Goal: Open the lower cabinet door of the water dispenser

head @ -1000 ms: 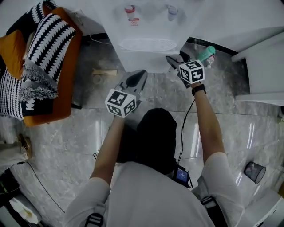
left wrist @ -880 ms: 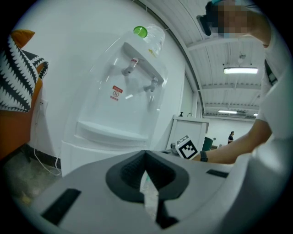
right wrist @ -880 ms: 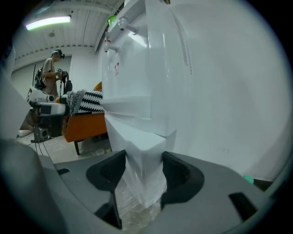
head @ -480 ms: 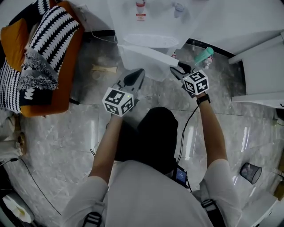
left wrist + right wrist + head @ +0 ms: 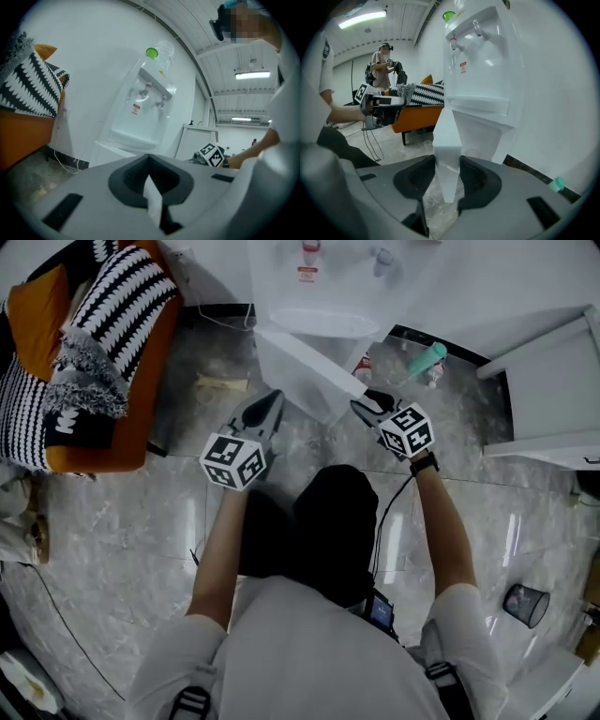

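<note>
The white water dispenser (image 5: 323, 277) stands against the wall, with taps and a drip tray above. Its lower cabinet door (image 5: 305, 371) stands swung out over the floor, hinged at the left. My right gripper (image 5: 367, 404) has the door's free edge (image 5: 447, 154) between its jaws, which are closing with the pads against both faces. My left gripper (image 5: 267, 409) hovers left of the door, pointing level at the dispenser (image 5: 140, 112). Its jaws are shut with nothing held, clear of the door.
An orange sofa with black-and-white striped cushions (image 5: 94, 352) lies to the left. A teal bottle (image 5: 427, 357) stands on the floor right of the dispenser, beside a white cabinet (image 5: 553, 399). A small bin (image 5: 523, 601) sits at the lower right. A person (image 5: 384, 63) stands far behind.
The lower door went from flush with the dispenser to swung well out. My right gripper closed on its edge and drew back toward me. My left gripper drifted left.
</note>
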The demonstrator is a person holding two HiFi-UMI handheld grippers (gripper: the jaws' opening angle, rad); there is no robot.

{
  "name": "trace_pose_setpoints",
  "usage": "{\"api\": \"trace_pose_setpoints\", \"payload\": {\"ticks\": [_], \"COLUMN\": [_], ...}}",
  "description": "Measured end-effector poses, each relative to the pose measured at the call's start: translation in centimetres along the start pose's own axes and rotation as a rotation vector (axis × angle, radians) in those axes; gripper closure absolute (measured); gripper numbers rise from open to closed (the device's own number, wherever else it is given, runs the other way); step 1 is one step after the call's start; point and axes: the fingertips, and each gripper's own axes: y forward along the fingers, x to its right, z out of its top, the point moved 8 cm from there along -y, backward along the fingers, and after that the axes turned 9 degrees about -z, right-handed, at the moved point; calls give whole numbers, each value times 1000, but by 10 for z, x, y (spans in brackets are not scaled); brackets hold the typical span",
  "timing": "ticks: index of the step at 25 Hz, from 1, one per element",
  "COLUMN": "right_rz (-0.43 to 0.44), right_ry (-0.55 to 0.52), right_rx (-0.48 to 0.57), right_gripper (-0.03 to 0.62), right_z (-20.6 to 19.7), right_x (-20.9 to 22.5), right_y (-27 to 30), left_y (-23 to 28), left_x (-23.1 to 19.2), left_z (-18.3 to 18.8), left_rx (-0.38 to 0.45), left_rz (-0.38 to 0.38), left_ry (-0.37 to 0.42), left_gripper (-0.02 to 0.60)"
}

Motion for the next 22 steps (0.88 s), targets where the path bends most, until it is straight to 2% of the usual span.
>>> {"api": "trace_pose_setpoints", "payload": {"ticks": [4, 6, 12, 15, 18, 22], "right_rz": [69, 93, 207, 277, 369, 478], "right_ry": [0, -5, -29, -58, -82, -128], "right_rx": [20, 27, 40, 42, 55, 65], "right_gripper": [425, 425, 415, 416, 494, 503], "right_z": [-1, 0, 4, 7, 10, 21], "right_x": [-19, -27, -54, -65, -82, -111], "right_y": [-2, -2, 2, 3, 5, 18], "left_y": [-10, -16, -33, -40, -47, -56], "left_x": [8, 12, 12, 10, 9, 6], "left_z": [2, 4, 1, 0, 1, 3], "left_rx": [-50, -51, -50, -26, -21, -25], "left_rz": [6, 14, 49, 51, 60, 90], "left_ry": [106, 134, 133, 96, 86, 95], "left_gripper": [572, 572, 572, 572, 572, 572]}}
